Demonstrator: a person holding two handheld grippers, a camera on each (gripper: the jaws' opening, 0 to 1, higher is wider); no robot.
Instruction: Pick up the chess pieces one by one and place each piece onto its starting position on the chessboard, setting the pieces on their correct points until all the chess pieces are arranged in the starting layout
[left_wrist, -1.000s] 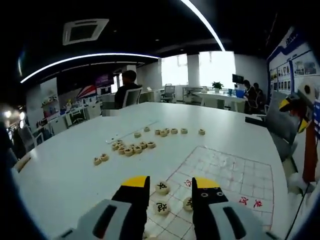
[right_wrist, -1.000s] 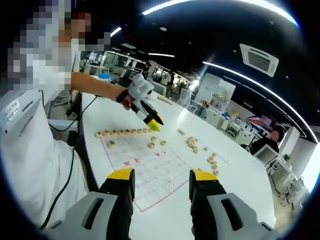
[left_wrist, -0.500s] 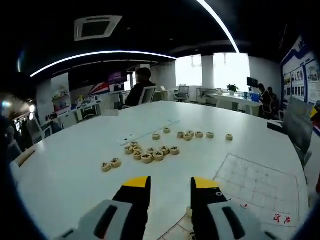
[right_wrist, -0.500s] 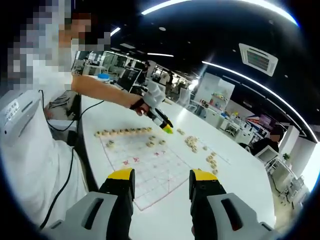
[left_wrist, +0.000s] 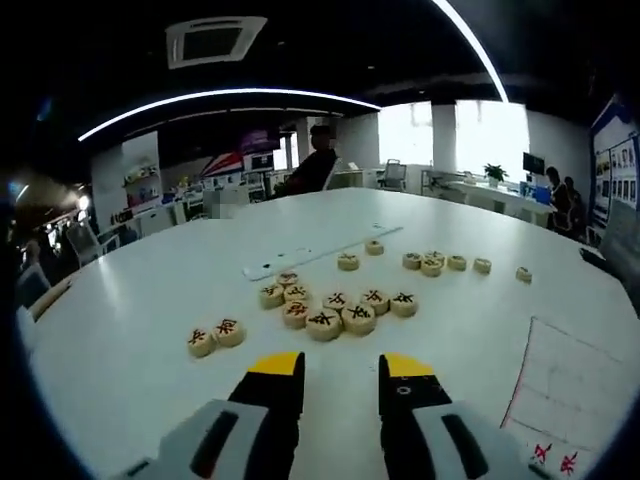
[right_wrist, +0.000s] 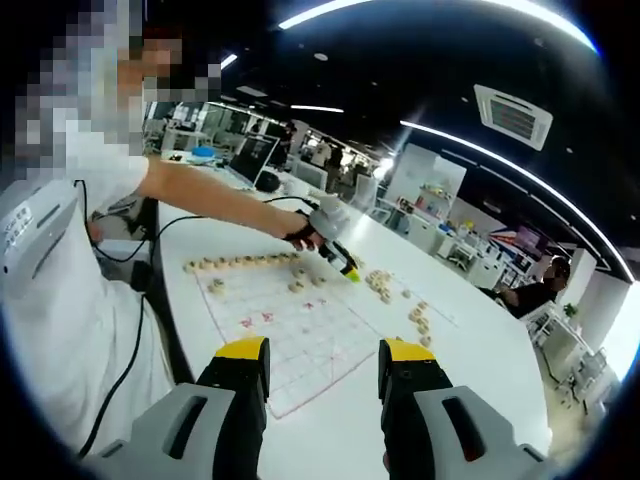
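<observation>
Round wooden chess pieces (left_wrist: 335, 305) lie in a loose cluster on the white table, just ahead of my left gripper (left_wrist: 340, 372), which is open with nothing between its jaws. Two more pieces (left_wrist: 214, 337) sit to the left and a further row (left_wrist: 441, 262) lies behind. A corner of the paper chessboard (left_wrist: 570, 385) shows at the right. In the right gripper view the chessboard (right_wrist: 300, 335) lies ahead with a row of pieces (right_wrist: 240, 263) along its far-left edge. The left gripper (right_wrist: 335, 252) hovers past the board near loose pieces (right_wrist: 384, 285). My right gripper (right_wrist: 325, 362) is open and holds nothing.
A long white strip (left_wrist: 320, 252) lies on the table behind the cluster. A person's arm (right_wrist: 210, 195) reaches over the board from the left. Office desks, chairs and seated people stand beyond the table (left_wrist: 130, 300).
The left gripper has swung off the board and over to the loose cluster of pieces, which now sits closer. The right gripper has held still.
</observation>
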